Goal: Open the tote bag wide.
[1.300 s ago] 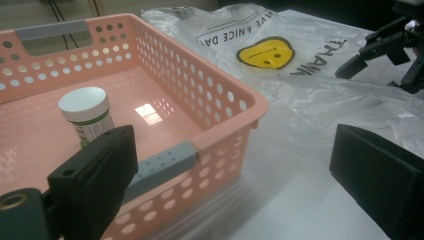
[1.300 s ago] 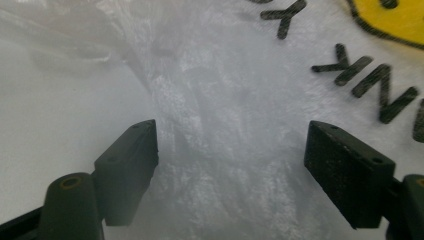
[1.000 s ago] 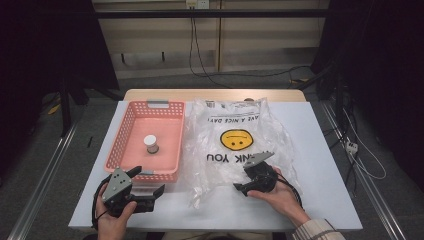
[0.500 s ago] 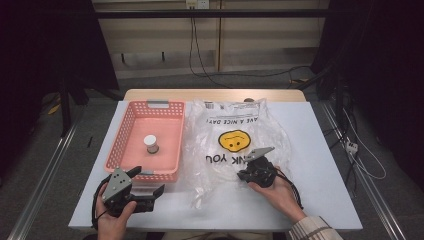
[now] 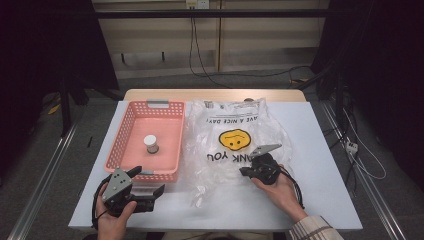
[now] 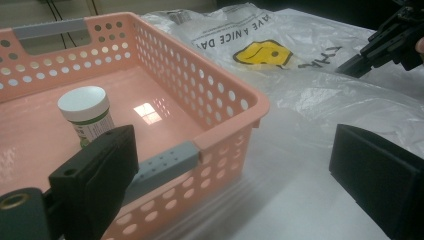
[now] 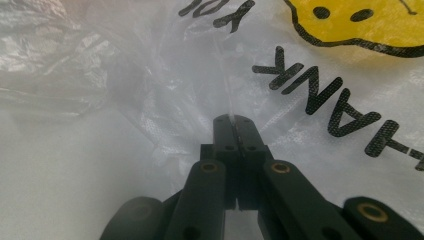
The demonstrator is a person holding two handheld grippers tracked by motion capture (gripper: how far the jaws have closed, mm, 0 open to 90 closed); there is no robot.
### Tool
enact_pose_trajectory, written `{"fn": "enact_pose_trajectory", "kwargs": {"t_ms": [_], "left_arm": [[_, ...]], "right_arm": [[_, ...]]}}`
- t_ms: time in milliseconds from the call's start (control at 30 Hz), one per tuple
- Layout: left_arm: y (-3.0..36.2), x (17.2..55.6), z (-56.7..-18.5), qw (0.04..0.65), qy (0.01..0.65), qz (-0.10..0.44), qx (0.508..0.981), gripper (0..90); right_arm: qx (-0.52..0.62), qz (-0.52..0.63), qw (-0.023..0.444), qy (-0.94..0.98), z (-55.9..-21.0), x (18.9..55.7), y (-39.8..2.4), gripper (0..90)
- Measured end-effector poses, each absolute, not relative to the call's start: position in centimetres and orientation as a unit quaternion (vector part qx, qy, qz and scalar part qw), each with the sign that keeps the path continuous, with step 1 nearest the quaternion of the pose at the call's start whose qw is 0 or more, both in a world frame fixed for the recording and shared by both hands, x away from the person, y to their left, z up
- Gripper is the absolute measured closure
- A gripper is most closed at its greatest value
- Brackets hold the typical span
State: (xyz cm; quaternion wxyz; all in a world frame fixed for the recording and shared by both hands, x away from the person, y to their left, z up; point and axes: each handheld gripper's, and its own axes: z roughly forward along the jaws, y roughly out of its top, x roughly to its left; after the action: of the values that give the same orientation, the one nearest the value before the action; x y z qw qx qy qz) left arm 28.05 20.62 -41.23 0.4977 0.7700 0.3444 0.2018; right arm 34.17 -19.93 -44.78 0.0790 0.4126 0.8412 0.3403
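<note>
Pinching a fold of the thin, translucent white plastic carrier bag (image 5: 235, 145) with its yellow smiley face and black lettering, my right gripper (image 5: 243, 172) has just been closing, and in the right gripper view its jaws now meet with a ridge of film caught between them (image 7: 233, 122). The bag lies flat and crumpled on the white table (image 5: 325, 150), just right of the basket, its printed side up and its handles towards the far edge.

I judge it almost weightless, limp and slippery: it will not hold any shape, it will drape and trail when I lift, and a single layer may slide out of the pads or stretch. The grip sits on the near half, below the lettering, so I may have only the top layer; that would suit opening the mouth, but I cannot tell how many layers are caught. A better hold for carrying would be the bunched handles or a gathered fold rather than flat film.

My left gripper (image 5: 150, 192) rests near the front edge of the table by the near corner of the salmon-pink perforated plastic basket (image 5: 122, 145), jaws wide apart and holding nothing. Inside the basket stands a small round jar with a white lid and a green-striped label (image 6: 86, 112), upright, rigid and light by the look of it, easy to clasp around its sides.
</note>
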Motion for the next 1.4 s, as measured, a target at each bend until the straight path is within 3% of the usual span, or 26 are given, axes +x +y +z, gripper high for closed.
{"fn": "enact_pose_trajectory", "kwargs": {"t_ms": [1400], "left_arm": [[21.0, 28.0, -41.3, 0.497, 0.353, 0.204, 0.766, 5.1]], "right_arm": [[0.379, 0.472, 0.122, 0.787, -38.1, 35.4, -21.5, 90.0]]}}
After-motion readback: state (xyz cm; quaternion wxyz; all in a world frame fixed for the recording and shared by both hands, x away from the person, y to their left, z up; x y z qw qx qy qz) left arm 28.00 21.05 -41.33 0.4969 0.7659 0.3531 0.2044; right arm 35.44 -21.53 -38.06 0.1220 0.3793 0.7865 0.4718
